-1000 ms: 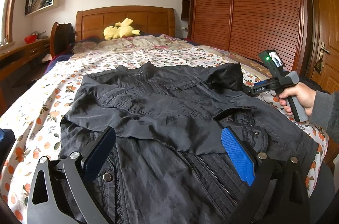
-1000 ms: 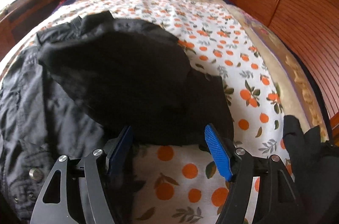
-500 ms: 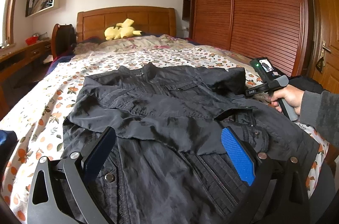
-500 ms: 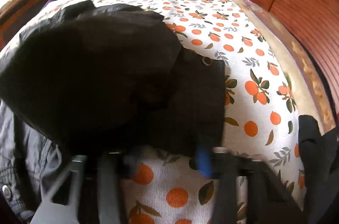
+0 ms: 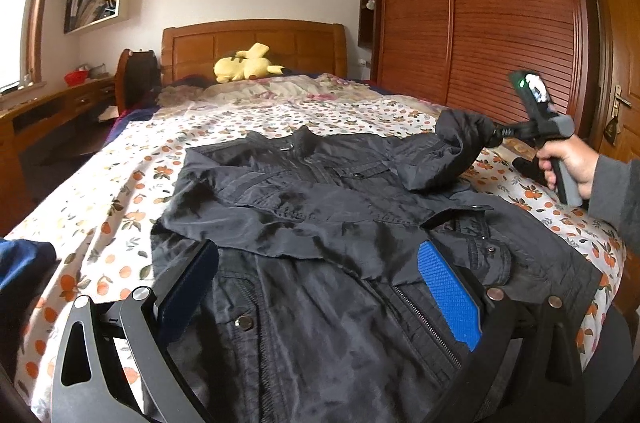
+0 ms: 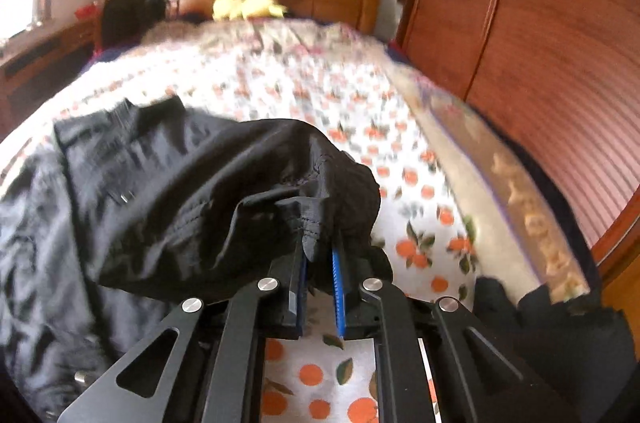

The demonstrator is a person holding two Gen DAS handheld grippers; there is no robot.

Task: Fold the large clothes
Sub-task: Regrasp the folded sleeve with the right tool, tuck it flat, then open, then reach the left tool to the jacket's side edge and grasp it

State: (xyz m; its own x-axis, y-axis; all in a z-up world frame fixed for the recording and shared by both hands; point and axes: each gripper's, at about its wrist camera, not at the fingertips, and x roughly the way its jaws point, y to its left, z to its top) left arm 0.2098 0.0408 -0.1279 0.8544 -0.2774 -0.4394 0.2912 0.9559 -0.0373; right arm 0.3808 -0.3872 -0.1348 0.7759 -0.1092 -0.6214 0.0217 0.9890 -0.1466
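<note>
A black jacket [image 5: 328, 207] lies spread on the bed, collar toward the headboard, one sleeve folded across its chest. My left gripper [image 5: 316, 287] is open and empty, low over the jacket's lower front. My right gripper [image 6: 318, 255] is shut on the jacket's right sleeve cuff [image 6: 308, 219] and holds it lifted above the bedspread. In the left wrist view the right gripper [image 5: 494, 135] shows at the right, with the sleeve [image 5: 452, 151] hanging from it.
The bed has an orange-print bedspread [image 5: 120, 207] and a wooden headboard [image 5: 252, 47] with a yellow plush toy [image 5: 244, 65]. A wooden wardrobe [image 5: 500, 15] runs along the right. A desk [image 5: 48, 111] stands left. A dark garment [image 6: 552, 335] lies at the bed's right edge.
My right gripper closed on the sleeve cuff and lifted it off the bed. My left gripper stayed open and hardly moved.
</note>
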